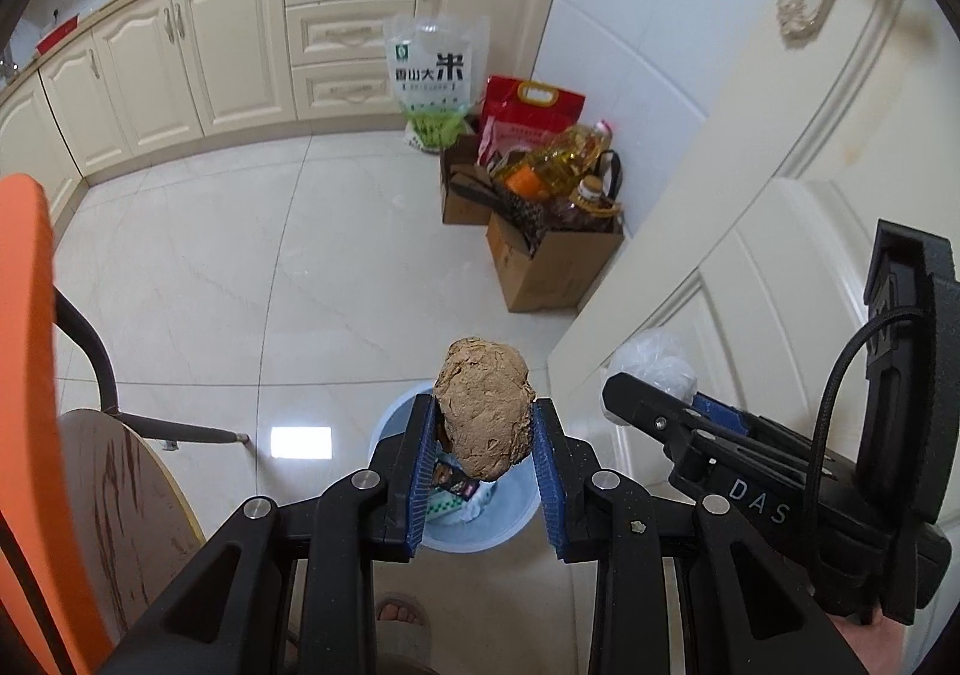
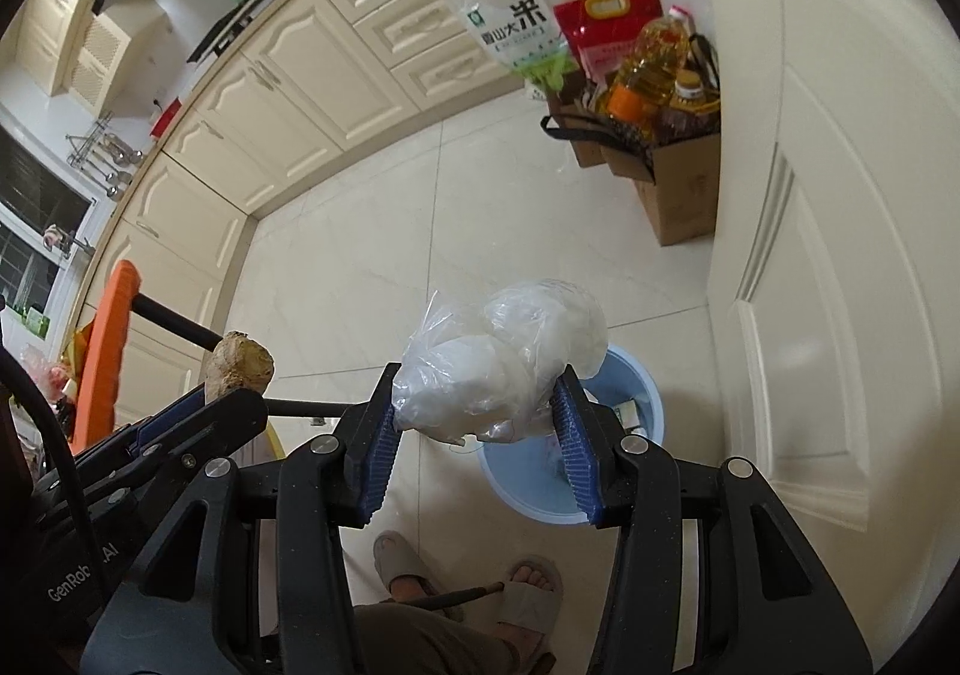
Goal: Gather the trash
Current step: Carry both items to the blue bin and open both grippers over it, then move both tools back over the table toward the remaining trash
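Above the bin (image 1: 516,519), fingers (image 1: 423,465) pinch ginger (image 1: 485,408).

My right gripper (image 2: 477,423) clamps a crumpled plastic bag (image 2: 501,369) above the blue bin (image 2: 645,405) (my left gripper (image 2: 198,405) grips a brown lump (image 2: 240,363)).

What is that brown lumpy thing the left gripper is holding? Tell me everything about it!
The brown lump looks like a knobbly ginger root or crumpled brown wad; which, I cannot tell. It is tan, rough and creased. The left gripper pinches its lower half between blue ridged pads, so it stands upright in the air above the light blue trash bin.
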